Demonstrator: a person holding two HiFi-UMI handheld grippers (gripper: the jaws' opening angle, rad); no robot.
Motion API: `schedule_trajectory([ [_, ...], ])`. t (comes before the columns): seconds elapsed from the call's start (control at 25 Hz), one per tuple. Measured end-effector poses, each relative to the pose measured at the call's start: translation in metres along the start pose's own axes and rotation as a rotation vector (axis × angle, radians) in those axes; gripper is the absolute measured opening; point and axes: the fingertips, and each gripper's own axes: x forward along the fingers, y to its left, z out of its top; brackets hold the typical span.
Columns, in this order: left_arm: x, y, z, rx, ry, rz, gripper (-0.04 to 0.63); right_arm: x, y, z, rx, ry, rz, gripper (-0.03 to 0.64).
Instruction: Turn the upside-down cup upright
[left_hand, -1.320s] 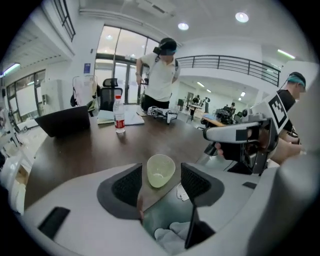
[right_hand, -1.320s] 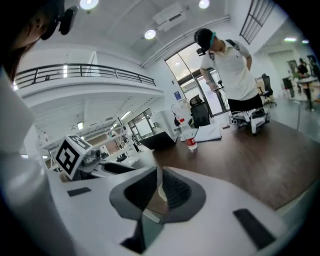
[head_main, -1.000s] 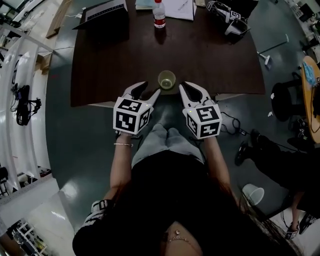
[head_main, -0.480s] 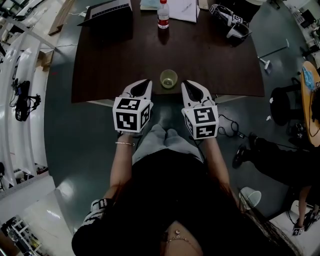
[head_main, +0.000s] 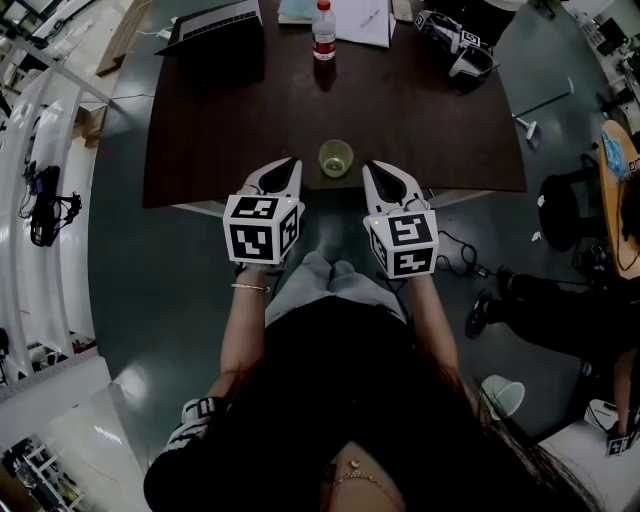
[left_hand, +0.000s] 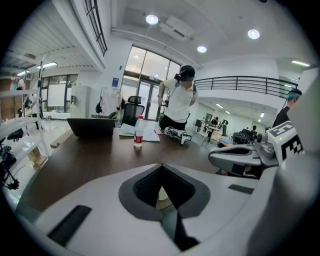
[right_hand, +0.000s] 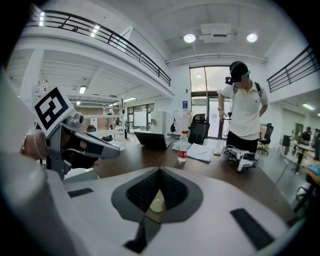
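Note:
A small pale-green cup (head_main: 336, 158) stands on the dark brown table (head_main: 230, 130), close to its front edge. From above a round rim with a darker inside shows, so it looks mouth-up. My left gripper (head_main: 289, 164) is shut just left of the cup, apart from it. My right gripper (head_main: 372, 168) is shut just right of it; its jaws have just closed the last little way with nothing between them. The cup peeks through the notch below the meeting pads in the left gripper view (left_hand: 162, 194) and in the right gripper view (right_hand: 156, 205).
A water bottle (head_main: 322, 28), a laptop (head_main: 215, 20), papers (head_main: 355, 15) and a spare gripper device (head_main: 455, 45) lie at the table's far side. A person (left_hand: 177, 100) stands behind the table. A white cup (head_main: 500, 392) sits on the floor at the right.
The left gripper's jaws, spread beside the cup a second ago, have closed. Both grippers have drawn slightly away from the cup. The cup stays in place.

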Motion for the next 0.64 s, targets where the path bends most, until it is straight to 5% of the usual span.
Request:
schedule_trajectory([
  [0.64,0.0029,0.0089,0.0031,-0.017,-0.03,0.053,0.003,0.0021,-0.0036,0.0003,0.046,0.009,0.015,0.017],
])
